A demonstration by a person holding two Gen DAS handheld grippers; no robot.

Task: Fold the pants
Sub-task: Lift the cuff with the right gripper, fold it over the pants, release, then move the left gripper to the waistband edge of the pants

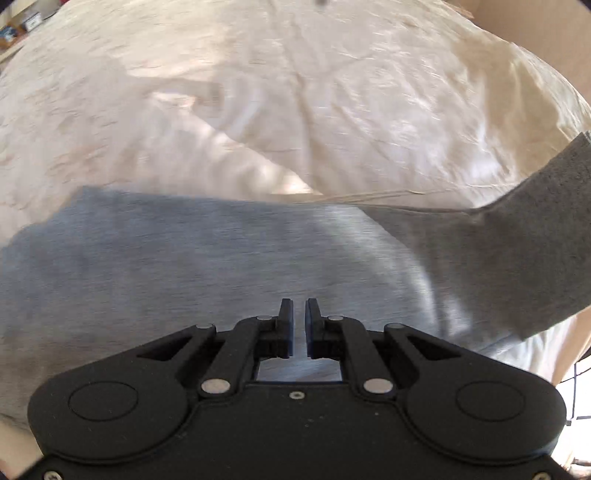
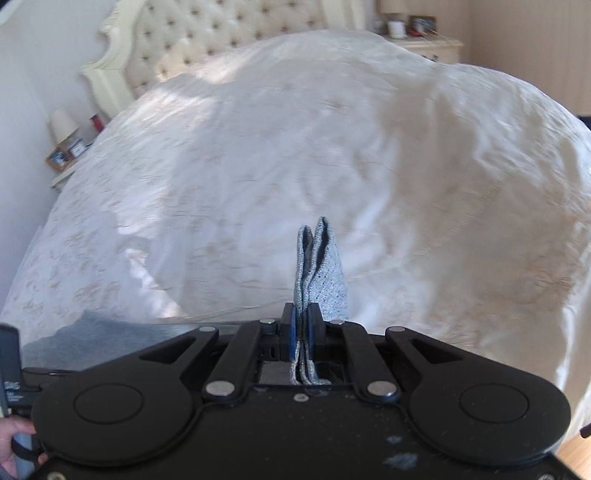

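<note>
The grey pants (image 1: 184, 258) lie spread across the white bedspread (image 1: 258, 92), blurred by motion. Their right part rises as a darker band (image 1: 535, 240) toward the picture's right edge. My left gripper (image 1: 299, 306) points steeply down over the pants, its pads a narrow slit apart with grey cloth filling the slit. In the right wrist view my right gripper (image 2: 301, 314) is shut on a doubled edge of the pants (image 2: 321, 266), which sticks up past the fingertips, lifted above the bedspread (image 2: 295, 129). More grey cloth (image 2: 85, 336) lies at the lower left.
A tufted cream headboard (image 2: 203, 29) stands at the far end of the bed. Nightstands with lamps and small items sit at the left (image 2: 62, 155) and far right (image 2: 424, 40). A hand (image 2: 11, 443) holding the other gripper's black body (image 2: 9, 362) shows at the left edge.
</note>
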